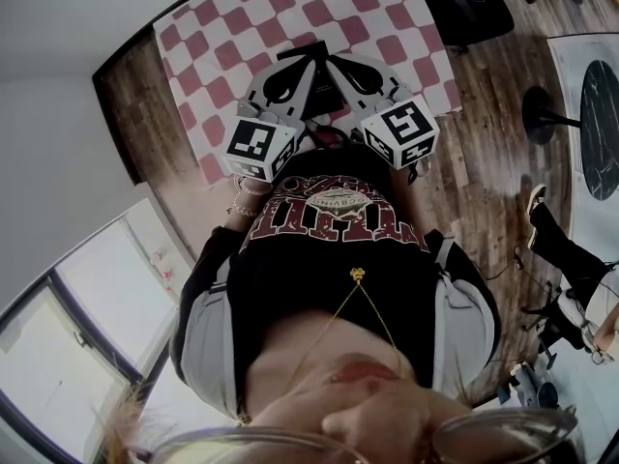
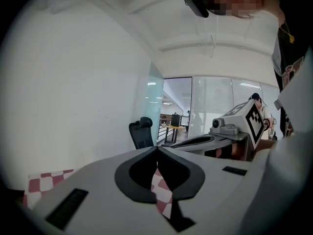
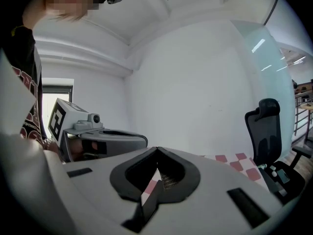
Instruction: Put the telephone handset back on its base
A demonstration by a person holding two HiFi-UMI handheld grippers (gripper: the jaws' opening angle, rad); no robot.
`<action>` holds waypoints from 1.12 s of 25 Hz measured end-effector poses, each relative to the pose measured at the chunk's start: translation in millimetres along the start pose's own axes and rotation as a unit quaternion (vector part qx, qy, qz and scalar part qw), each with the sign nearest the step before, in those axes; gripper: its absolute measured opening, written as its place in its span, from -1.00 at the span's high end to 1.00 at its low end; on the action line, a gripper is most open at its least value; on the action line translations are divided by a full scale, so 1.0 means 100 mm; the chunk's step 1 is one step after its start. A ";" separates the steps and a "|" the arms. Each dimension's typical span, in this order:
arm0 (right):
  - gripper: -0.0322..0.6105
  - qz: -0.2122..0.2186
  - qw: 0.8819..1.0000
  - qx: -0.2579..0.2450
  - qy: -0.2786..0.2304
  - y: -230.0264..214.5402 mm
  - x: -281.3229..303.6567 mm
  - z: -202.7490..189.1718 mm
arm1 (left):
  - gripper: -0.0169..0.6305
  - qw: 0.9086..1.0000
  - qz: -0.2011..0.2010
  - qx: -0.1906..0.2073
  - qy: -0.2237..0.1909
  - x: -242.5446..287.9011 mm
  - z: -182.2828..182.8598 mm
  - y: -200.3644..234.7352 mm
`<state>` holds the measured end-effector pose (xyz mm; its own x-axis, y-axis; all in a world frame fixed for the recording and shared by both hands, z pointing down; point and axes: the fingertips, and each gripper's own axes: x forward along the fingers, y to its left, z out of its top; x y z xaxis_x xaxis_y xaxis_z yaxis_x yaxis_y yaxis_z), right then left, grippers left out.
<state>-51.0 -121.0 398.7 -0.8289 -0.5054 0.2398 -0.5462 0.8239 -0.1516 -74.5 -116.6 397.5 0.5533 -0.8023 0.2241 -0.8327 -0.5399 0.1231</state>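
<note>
The left gripper (image 2: 156, 148) and right gripper (image 3: 157, 149) are both pinched closed on nothing, close to the person's chest, above the checked cloth (image 1: 290, 13). I can't see a handset or base anywhere. Best to find the handset first, then open the jaws.

Head view steeply down on the checkered cloth (image 1: 387, 37) — gripper views low, near-level, same cloth below

Left gripper (image 2: 157, 149) and right gripper (image 3: 157, 150) side by side, roughly level, fingers (image 2: 128, 177) together, both empty.
</note>
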 end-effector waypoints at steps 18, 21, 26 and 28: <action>0.86 0.003 1.000 0.001 -0.002 0.00 -0.04 -0.02 | 0.92 1.000 0.002 -0.004 0.007 0.01 -0.06 -0.03; 0.86 0.007 1.000 0.001 0.000 0.01 -0.02 -0.03 | 0.92 1.000 0.006 -0.005 0.010 0.01 -0.09 -0.01; 0.86 0.016 1.000 -0.005 0.007 0.04 -0.01 -0.05 | 0.92 1.000 0.006 -0.009 0.011 0.01 -0.10 0.00; 0.86 0.021 1.000 -0.007 0.010 0.05 -0.01 -0.06 | 0.92 1.000 0.007 -0.009 0.010 0.01 -0.09 0.00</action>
<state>-52.6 -114.8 403.3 -0.8482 -0.4659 0.2521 -0.5095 0.8477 -0.1475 -74.1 -115.1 406.7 0.5412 -0.8041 0.2460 -0.8407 -0.5238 0.1374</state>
